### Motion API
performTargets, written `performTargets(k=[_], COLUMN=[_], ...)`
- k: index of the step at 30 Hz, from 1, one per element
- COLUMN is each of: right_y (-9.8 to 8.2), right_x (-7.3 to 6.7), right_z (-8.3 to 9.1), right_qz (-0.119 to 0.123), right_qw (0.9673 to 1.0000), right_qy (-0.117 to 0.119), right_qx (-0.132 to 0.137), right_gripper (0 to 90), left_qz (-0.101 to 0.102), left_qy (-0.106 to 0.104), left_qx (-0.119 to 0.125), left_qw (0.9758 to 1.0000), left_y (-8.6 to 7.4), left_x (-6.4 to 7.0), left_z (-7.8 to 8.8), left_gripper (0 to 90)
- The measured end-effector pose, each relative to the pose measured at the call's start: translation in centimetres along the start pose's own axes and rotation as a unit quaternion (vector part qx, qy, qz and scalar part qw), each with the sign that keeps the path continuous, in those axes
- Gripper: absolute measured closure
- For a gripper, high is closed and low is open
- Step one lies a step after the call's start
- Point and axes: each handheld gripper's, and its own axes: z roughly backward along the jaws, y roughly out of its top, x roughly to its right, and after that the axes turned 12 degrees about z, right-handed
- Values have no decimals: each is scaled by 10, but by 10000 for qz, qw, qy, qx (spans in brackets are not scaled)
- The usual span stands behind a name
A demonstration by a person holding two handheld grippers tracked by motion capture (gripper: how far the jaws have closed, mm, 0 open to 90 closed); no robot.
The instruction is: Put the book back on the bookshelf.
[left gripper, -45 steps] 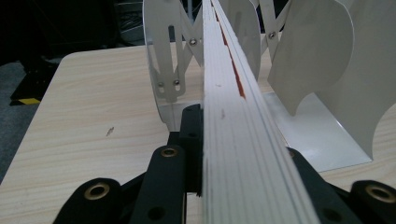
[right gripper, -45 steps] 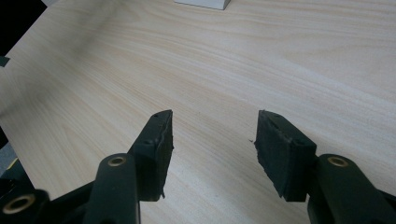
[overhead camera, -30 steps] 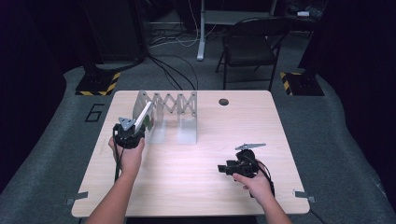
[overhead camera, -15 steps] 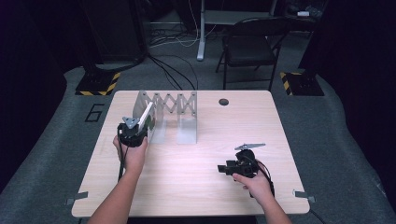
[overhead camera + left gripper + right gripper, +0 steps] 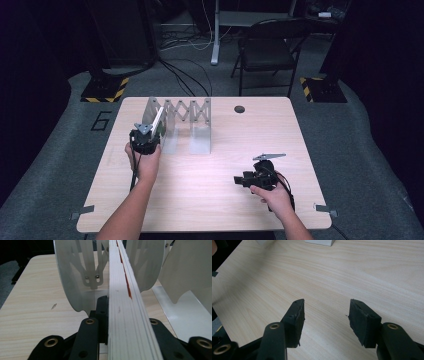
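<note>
Left gripper [image 5: 150, 131] pinches a thin white book [image 5: 125, 302] by its lower edge — in the left gripper view the black jaws press against both sides of the stacked pages, and the book runs up and away between them, edge-on, with a streak of red along its page edge. In the high view the book [image 5: 157, 120] stands tilted at the left end of a white accordion rack [image 5: 187, 111], which sits on the far left part of the wooden table [image 5: 210, 200]. Seen close, the rack's curved white dividers [image 5: 75, 272] rise on either side of the book, one just to its left, others to its right; whether the book touches them I cannot tell.

Right gripper [image 5: 325, 312] has its jaws spread wide with nothing between them — bare wood shows in the gap. In the high view it [image 5: 245, 180] lies low over the near right part of the table, well apart from the rack, pointing left, held by the right hand [image 5: 275, 197]. A small dark disc [image 5: 239, 109] sits near the far edge.
</note>
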Motion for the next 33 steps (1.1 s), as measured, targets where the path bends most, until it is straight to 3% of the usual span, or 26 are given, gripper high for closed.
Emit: performTargets(k=[10, 33], right_y=[0, 1], right_x=[-2, -3], right_z=[-2, -3], right_qz=[31, 25], right_qw=[10000, 10000], right_qy=[27, 34], right_qx=[-24, -31], right_gripper=[462, 463], left_qz=[-65, 18], left_qy=[58, 114], left_qx=[-255, -81], left_qw=[9996, 9999], left_y=[-3, -9], left_x=[-1, -3], left_z=[-6, 1], left_gripper=[742, 628])
